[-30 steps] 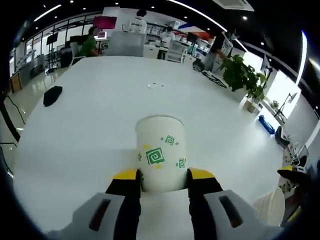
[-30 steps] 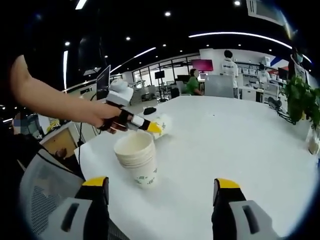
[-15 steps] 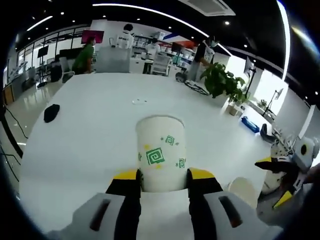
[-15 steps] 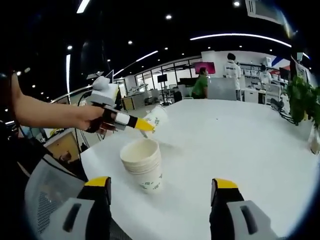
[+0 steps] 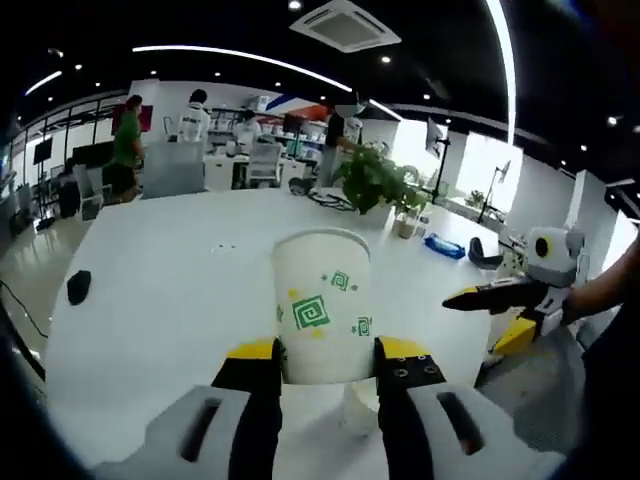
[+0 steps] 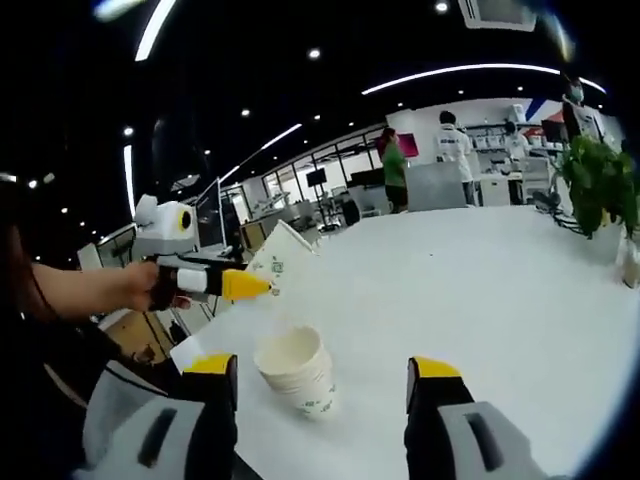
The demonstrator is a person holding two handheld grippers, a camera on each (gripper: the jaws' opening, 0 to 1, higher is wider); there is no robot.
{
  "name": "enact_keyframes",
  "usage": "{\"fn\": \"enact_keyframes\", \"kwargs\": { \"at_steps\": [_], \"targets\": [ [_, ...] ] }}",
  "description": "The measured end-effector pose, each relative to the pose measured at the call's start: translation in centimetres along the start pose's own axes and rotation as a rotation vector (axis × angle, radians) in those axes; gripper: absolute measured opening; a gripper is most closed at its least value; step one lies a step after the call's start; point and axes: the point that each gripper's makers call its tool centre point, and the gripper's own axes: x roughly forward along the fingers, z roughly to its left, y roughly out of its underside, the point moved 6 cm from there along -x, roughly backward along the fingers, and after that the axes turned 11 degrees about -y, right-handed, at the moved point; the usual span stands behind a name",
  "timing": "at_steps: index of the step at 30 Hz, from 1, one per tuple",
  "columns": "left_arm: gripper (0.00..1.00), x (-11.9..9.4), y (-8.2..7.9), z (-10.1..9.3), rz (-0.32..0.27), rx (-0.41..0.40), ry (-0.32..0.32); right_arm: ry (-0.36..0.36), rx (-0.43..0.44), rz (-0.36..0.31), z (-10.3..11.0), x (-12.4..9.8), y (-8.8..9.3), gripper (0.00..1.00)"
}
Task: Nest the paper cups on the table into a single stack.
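now above the stack (image 6: 298,372), held cup (image 5: 320,305)

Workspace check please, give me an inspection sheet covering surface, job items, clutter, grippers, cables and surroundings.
Surface: white table, large and mostly bare.
Job's things: nested cup stack upright near the table edge; single paper cup with green print, held above the table.
Clutter: small dark object on the far table side.
Grippers: left gripper shut on the single paper cup; right gripper open, nothing between its fingers, stack ahead of it.
Cables: dark cables on the far table edge.
Surroundings: open office, potted plant, people standing at the back.
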Motion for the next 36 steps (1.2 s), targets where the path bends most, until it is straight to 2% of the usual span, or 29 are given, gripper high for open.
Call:
{"fn": "enact_keyframes", "kwargs": {
  "at_steps": [1, 5, 9, 14, 21, 23, 31, 34, 36],
  "targets": [
    [0.35, -0.3, 0.0, -0.5, -0.004, 0.044, 0.011, -0.007, 0.014, -0.012, 0.1, 0.0, -0.3, 0.62],
    [0.35, -1.0, -0.1, -1.0, -0.041, 0.069, 0.062, -0.033, 0.039, -0.044, 0.5, 0.0, -1.6, 0.54],
    [0.35, -1.7, -0.2, -2.3, -0.058, 0.136, 0.125, -0.05, 0.061, -0.074, 0.8, 0.0, -2.6, 0.49],
    [0.35, -2.6, -0.4, -3.4, -0.086, 0.165, 0.192, -0.065, 0.11, -0.116, 0.7, -0.2, -3.3, 0.45],
    [0.35, -3.3, 0.0, -4.9, -0.075, 0.233, 0.278, -0.078, 0.148, -0.136, 1.0, -0.1, -3.7, 0.39],
    [0.35, -3.6, 0.2, -5.3, -0.073, 0.256, 0.321, -0.082, 0.158, -0.142, 1.0, 0.0, -3.8, 0.38],
    [0.35, -4.1, 0.6, -7.1, -0.05, 0.299, 0.42, -0.14, 0.202, -0.129, 1.5, 0.7, -3.9, 0.3],
    [0.35, -4.3, 0.6, -7.8, -0.054, 0.291, 0.47, -0.159, 0.203, -0.109, 1.9, 0.8, -3.6, 0.27],
    [0.35, -4.4, 0.6, -7.9, -0.056, 0.286, 0.478, -0.207, 0.196, -0.075, 2.4, 0.8, -3.3, 0.23]
  ]
}}
